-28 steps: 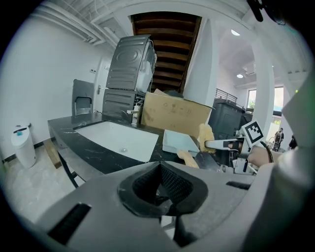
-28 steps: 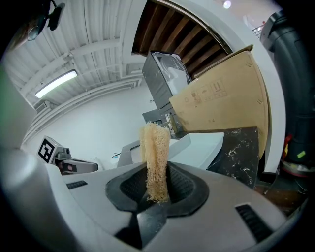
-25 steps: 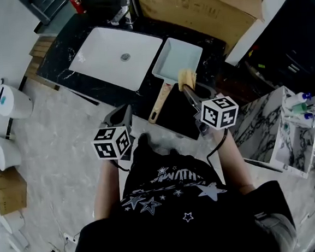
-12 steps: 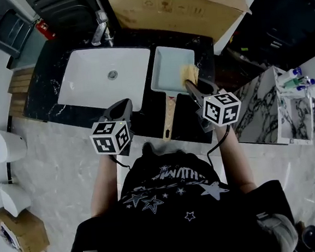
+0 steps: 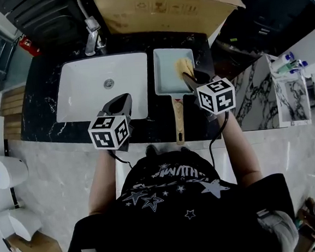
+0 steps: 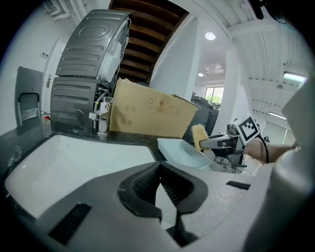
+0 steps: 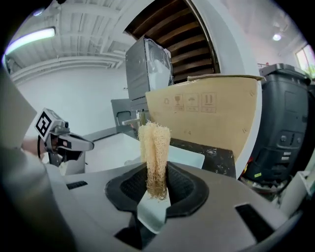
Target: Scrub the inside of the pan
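Right hand-held gripper (image 7: 156, 170) clamps loofah sponge (image 7: 154, 142) over pan (image 5: 166, 72); left hand-held gripper (image 6: 160, 167) closed, empty.

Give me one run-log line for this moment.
left tongs: shut, empty, at sink | right tongs: shut on sponge | sponge: over pan, contact unclear

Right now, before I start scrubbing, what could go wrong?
The pan lies unheld on the counter; the left gripper is shut on nothing, away from the handle, so the pan may slide. The right gripper pinches only one end of the sponge, which may fold or slip.
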The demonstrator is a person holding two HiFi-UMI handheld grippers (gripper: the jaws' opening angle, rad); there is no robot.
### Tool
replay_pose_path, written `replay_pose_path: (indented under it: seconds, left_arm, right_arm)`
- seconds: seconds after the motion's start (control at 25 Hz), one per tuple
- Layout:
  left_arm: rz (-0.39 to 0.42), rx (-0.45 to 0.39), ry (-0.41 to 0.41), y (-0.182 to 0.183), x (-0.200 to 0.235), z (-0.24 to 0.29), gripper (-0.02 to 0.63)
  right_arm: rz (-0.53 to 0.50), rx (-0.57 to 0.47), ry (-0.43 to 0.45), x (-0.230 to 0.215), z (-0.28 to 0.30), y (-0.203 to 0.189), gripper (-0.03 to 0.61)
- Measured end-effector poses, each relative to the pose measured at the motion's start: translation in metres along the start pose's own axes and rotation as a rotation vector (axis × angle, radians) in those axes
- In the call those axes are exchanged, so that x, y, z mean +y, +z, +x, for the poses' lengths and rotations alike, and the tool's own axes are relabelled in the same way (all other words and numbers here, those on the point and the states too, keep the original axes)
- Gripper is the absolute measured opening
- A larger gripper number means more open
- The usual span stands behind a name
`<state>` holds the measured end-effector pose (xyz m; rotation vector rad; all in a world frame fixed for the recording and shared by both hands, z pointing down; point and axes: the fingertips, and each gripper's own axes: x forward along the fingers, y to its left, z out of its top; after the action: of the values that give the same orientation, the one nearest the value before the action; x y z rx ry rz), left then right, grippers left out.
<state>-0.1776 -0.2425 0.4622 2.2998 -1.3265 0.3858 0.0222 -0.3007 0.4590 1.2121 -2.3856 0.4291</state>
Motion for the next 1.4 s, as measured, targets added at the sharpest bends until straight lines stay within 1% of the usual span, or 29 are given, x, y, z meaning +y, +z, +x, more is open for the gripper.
replay_pose_path:
  seconds: [0.2,0.4,0.48,0.68,0.96,1.12,1.28,1.4]
  left_arm:
    - [0.005,0.006,-0.054,0.006,0.008,0.011,0.009]
    - [0.006,0.011,-0.082,0.009,0.016,0.02,0.008]
    - [0.001,0.011,-0.091,0.01,0.018,0.022,0.008]
    - [-0.007,0.01,-0.1,0.014,0.026,0.028,0.008]
    - [-0.016,0.011,-0.105,0.015,0.035,0.031,0.008]
    - [-0.021,0.022,-0.107,0.01,0.037,0.031,0.008]
    - [-0.025,0.032,-0.108,0.006,0.037,0.031,0.008]
    - [-0.034,0.031,-0.101,0.004,0.039,0.03,0.008]
  right_arm:
    - [-0.182,0.13,-0.077,-0.008,0.026,0.007,0.089]
    - [-0.409,0.263,-0.157,-0.017,0.055,0.012,0.087]
    - [-0.48,0.313,-0.176,-0.019,0.063,0.011,0.087]
    - [-0.585,0.382,-0.205,-0.021,0.085,0.012,0.087]
    - [-0.727,0.509,-0.262,-0.031,0.106,0.001,0.087]
    - [-0.796,0.543,-0.3,-0.037,0.116,-0.003,0.087]
    - [-0.847,0.56,-0.314,-0.038,0.125,-0.005,0.087]
    - [-0.872,0.56,-0.308,-0.036,0.13,-0.006,0.086]
